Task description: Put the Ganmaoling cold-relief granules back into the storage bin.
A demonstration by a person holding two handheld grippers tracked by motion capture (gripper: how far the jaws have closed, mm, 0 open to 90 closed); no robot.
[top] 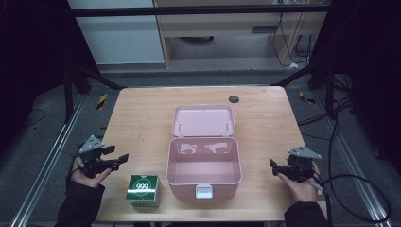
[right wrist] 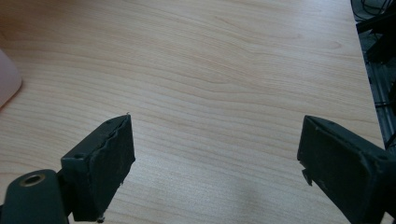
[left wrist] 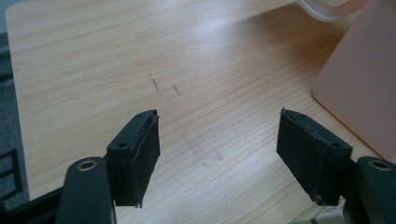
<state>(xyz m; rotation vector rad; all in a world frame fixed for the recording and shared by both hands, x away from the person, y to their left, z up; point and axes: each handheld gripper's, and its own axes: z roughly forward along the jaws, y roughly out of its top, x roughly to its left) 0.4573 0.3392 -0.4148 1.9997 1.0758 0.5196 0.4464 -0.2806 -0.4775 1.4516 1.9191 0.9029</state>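
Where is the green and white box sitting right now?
In the high view the green and white box sits near the table's front edge, just left of the open pink case and right of the left gripper, untouched.

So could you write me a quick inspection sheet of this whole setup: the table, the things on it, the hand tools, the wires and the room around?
Surface: wooden table, a few faint dark marks, a round black cap near the far edge.
Job's things: pink box, lid open and leaning back, inside looks empty; green and white carton marked 999, to its left near the front edge.
Clutter: nothing seen.
Grippers: left gripper and right gripper both open, fingers holding nothing, one on each side of the box.
Cables: a black cable loops on the floor at right.
Surroundings: dark frame bars, grey floor, pale cabinets behind.
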